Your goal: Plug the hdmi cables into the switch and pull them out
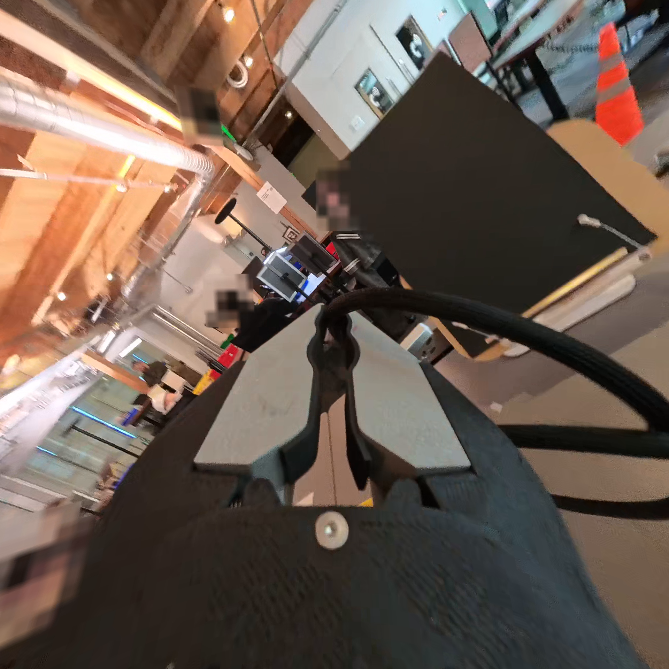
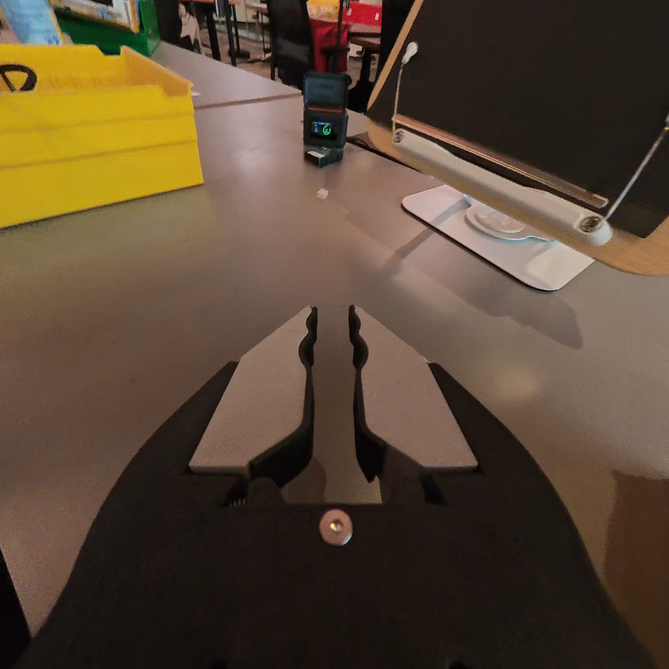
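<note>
One hand-held gripper (image 1: pixel 333 318) clamped on black cable (image 1: pixel 506 325), plug hidden, other (image 2: pixel 333 307) apart, empty.

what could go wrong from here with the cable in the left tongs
1. The left tongs pinch the black braided cable only at their very tips, so it could slip out.
2. The cable loops stiffly to the side; its spring may twist the held end off line.
3. The right tongs are empty over the table, so nothing steadies the loop.
</note>
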